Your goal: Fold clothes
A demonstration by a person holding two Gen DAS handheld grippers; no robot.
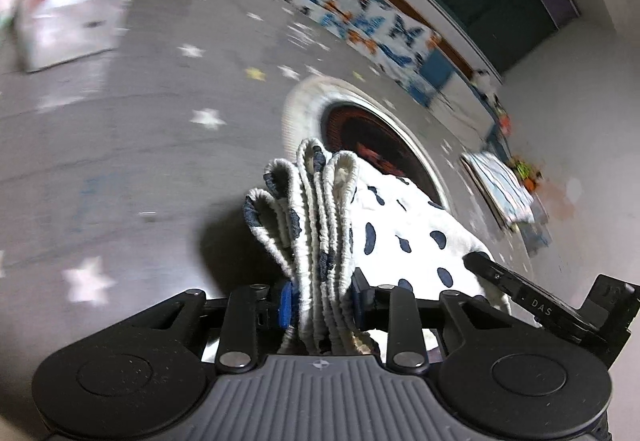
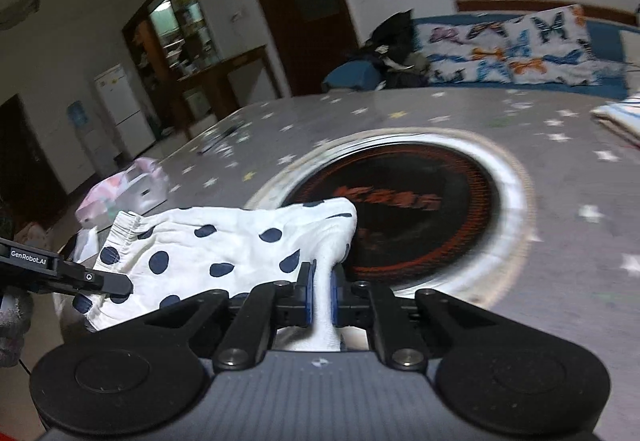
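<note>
White cotton with navy dots, the garment (image 2: 224, 241) hung between both tools above the worktop (image 1: 120, 145), near the round burner (image 2: 404, 209) set into it. The left tool (image 1: 322, 305) was clenched on the bunched elastic waistband (image 1: 316, 201), several gathered layers standing up between its blue pads. The right tool (image 2: 322, 291) was clamped on a thin corner of the opposite edge, with the cloth pinched between its pads.

Procedure for the step in hand, as judged: keep both grips firm and draw the tools apart until the fabric hangs flat without slack. Hold both edges at one height, then lower the garment onto bare worktop clear of the burner. The thick waistband may slip, so avoid jerks. Folded clothes (image 1: 68, 21) lay well apart at the far side.
</note>
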